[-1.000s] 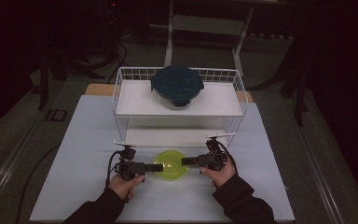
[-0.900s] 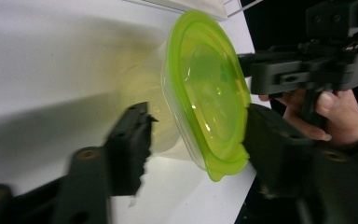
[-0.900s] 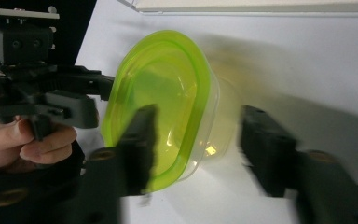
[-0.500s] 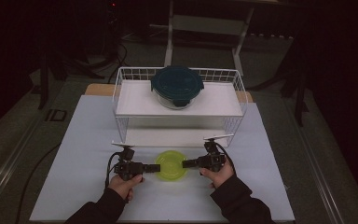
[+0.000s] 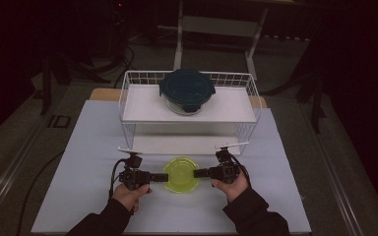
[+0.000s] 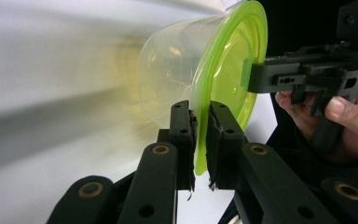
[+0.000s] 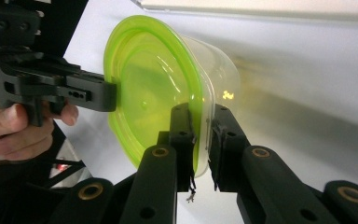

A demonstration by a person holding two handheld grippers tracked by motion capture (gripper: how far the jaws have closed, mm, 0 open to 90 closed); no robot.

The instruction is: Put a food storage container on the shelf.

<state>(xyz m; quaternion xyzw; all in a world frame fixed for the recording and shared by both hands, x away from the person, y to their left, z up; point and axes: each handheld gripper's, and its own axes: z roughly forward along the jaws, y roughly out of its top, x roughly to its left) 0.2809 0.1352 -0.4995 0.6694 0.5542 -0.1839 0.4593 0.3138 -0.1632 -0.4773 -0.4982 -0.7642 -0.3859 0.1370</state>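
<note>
From above, the green-lidded container [image 5: 181,174] sits low over the white table [image 5: 78,196] just in front of the wire rack [image 5: 128,105], with the left gripper [image 5: 153,176] and the right gripper [image 5: 200,172] pinching it from opposite sides. The left gripper view adds what that angle hides: the jaws are clamped on the green lid's rim [image 6: 200,140], and the clear tub [image 6: 168,79] hangs under it, while the right gripper view has its own jaws clenched across rim and tub wall [image 7: 204,135]. Against a second ago, both pairs of jaws have just been closing on that rim, the container has stayed in front of the rack, and the dark-lidded bowl [image 5: 187,90] on the rack's top shelf hasn't budged.
</note>
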